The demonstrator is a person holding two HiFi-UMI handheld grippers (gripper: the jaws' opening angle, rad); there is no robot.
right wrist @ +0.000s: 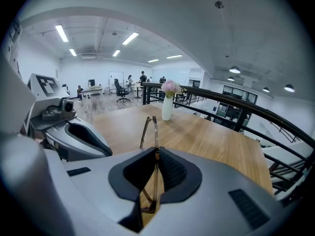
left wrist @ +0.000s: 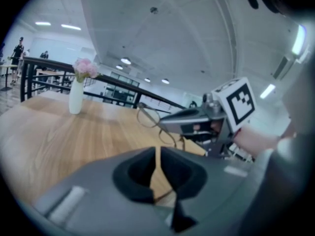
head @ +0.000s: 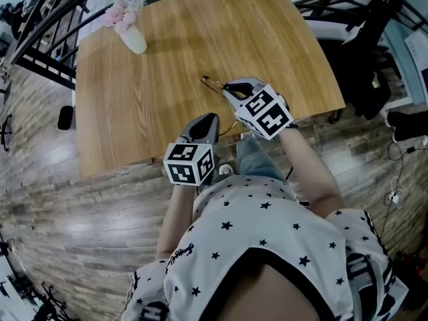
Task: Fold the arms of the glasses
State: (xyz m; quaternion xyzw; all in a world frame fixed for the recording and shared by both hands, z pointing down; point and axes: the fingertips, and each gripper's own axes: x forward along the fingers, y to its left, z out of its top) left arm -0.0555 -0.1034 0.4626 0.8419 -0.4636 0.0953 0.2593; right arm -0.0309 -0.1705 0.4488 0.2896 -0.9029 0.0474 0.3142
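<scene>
Right now your right gripper (right wrist: 156,157) has its 2 jaws closed on the glasses (right wrist: 149,131). The thin gold-brown frame stands edge-on between the pads, and 1 rim sticks out past the jaw tips over the table (head: 200,32). Your left gripper (left wrist: 158,154) sits just beside the right one, to its left and nearer you. Its jaws stand only a narrow slit apart. A thin arm (left wrist: 162,195) of the glasses runs from the frame back into the bottom of that slit. The slit looks wider than the arm, and wood shows through it above the wire. Beyond the left jaws' tips, slightly to their right, you see the right gripper's jaws with both lens rims at their tip. Well ahead of both pairs of jaws, a white vase (head: 134,40) of pink flowers (head: 120,15) stands upright on the far part of the table.
</scene>
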